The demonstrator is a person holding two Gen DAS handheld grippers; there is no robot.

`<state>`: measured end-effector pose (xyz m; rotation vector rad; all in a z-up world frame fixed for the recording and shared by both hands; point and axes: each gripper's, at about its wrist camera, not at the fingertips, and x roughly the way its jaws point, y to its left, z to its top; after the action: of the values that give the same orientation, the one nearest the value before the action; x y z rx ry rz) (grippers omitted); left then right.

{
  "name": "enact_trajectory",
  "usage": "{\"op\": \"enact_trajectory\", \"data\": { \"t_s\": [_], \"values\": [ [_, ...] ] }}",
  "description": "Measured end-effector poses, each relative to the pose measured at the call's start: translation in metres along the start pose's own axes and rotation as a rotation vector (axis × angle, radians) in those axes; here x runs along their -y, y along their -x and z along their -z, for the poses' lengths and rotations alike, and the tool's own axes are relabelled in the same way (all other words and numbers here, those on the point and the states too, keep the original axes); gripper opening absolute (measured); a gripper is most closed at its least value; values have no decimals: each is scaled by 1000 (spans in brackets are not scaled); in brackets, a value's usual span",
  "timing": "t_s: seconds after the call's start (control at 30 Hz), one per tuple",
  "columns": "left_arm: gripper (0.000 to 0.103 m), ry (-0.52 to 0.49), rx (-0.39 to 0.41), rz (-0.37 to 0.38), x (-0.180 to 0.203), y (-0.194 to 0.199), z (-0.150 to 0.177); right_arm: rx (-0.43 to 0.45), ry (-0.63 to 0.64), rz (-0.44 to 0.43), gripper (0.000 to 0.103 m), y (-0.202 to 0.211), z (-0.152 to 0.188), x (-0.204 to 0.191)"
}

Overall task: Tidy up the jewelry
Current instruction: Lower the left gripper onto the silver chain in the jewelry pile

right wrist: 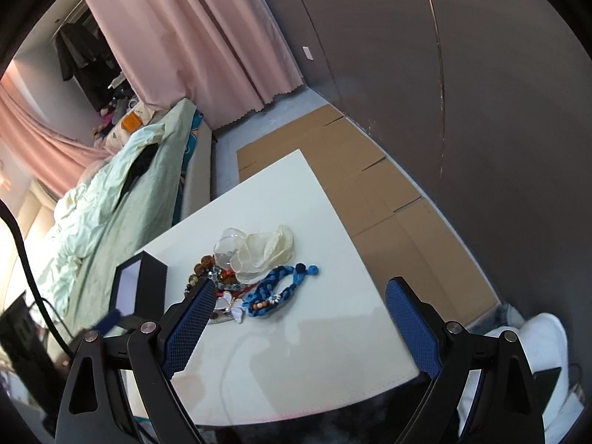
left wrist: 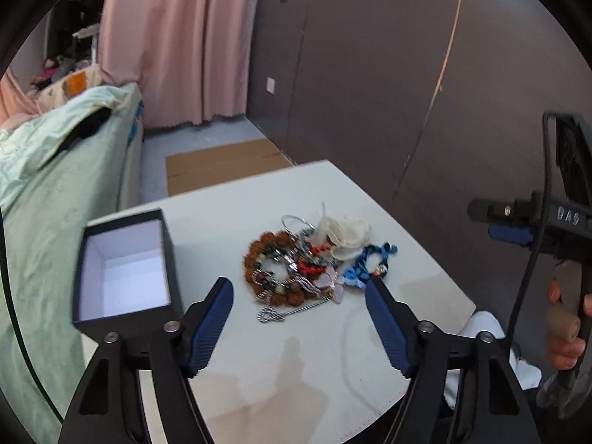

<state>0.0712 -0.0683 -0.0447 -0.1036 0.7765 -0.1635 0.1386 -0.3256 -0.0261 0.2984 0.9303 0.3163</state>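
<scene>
Both grippers poised over a jewelry pile beside an open box

The jewelry pile (left wrist: 296, 266), a tangle of brown beads, silver chains, a blue braided band (right wrist: 281, 285) and a cream fabric flower (right wrist: 266, 251), lay mid-table (left wrist: 296, 370), just beside the empty black box (left wrist: 125, 270), presumably set close so pieces could be dropped in. The left gripper (left wrist: 299, 292) framed the pile with fingers apart and nothing between them; the right gripper (right wrist: 299, 303) likewise stood spread and empty. Individual items in the tangle were hard to separate, probably several bracelets
</scene>
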Motion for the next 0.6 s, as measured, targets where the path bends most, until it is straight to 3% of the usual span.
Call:
{"op": "enact_trajectory", "data": {
  "t_s": [0.3, 0.6],
  "values": [
    [55, 1, -174, -57, -2, -49, 14, -27, 7, -15, 92, -10, -3, 1],
    [51, 9, -212, -95, -10, -75, 20, -31, -2, -27, 92, -15, -10, 7]
  ]
}}
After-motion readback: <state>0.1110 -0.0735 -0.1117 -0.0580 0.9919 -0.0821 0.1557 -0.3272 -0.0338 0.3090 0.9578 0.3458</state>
